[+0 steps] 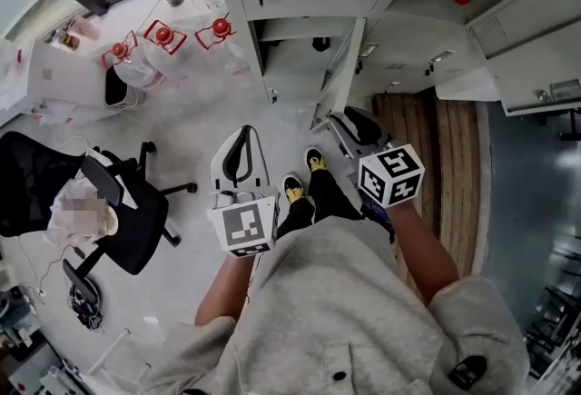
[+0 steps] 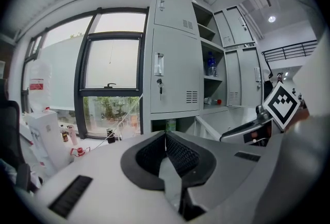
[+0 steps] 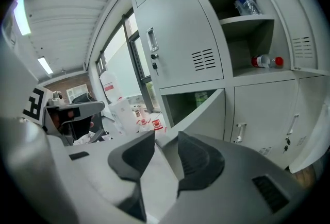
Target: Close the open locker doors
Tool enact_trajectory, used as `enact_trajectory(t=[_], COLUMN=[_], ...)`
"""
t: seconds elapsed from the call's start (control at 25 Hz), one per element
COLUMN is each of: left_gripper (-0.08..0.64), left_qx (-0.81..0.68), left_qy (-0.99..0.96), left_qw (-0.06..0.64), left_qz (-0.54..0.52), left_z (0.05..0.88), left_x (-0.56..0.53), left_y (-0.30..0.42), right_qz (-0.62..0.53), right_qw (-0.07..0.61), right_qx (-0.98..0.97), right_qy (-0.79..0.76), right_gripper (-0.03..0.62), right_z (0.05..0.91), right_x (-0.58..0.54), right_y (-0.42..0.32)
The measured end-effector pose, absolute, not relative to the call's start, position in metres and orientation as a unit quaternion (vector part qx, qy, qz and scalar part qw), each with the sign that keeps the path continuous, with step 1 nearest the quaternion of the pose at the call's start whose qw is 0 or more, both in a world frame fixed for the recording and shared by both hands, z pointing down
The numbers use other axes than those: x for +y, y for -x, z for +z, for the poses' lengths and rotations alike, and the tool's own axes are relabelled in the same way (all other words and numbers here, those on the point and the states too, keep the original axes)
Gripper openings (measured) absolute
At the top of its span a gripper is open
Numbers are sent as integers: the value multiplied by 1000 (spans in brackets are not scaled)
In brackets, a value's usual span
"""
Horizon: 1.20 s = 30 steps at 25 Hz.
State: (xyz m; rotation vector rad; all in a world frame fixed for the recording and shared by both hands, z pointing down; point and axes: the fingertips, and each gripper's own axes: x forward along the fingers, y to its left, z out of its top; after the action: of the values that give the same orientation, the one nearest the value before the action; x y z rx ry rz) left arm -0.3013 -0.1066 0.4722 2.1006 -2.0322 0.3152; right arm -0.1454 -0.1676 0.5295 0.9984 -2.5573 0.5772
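The open lower locker door is seen edge-on at the centre of the right gripper view, swung outward. It stands directly ahead of the right gripper, whose jaws are set wide with nothing between them. In the head view its long edge runs from upper centre down toward that gripper. The left gripper, jaws together and empty, is held further left. The right hand is judged nearer to the door.

Green object inside open locker, indistinct
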Motion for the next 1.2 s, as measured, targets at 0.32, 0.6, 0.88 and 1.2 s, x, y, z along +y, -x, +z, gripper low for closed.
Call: enact_trajectory(t=[0.32, 0.6, 0.88, 1.2], left_gripper=[12, 12, 12, 12], left_qx=[-712, -737, -762, -786], left_qy=[-686, -658, -628, -594], left_qw=[102, 104, 109, 112], left_qz=[112, 116, 118, 127], left_z=[471, 470, 469, 469], left_x=[-112, -113, -114, -118], left_y=[312, 324, 340, 359], right_qz=[186, 173, 157, 142], right_qw=[170, 170, 170, 168], right_qx=[-921, -936, -946, -953], right_qy=[-298, -257, -227, -207], right_gripper=[146, 135, 112, 94], right_z=[530, 531, 533, 539], right_x=[-175, -184, -206, -242], right_y=[183, 214, 246, 274])
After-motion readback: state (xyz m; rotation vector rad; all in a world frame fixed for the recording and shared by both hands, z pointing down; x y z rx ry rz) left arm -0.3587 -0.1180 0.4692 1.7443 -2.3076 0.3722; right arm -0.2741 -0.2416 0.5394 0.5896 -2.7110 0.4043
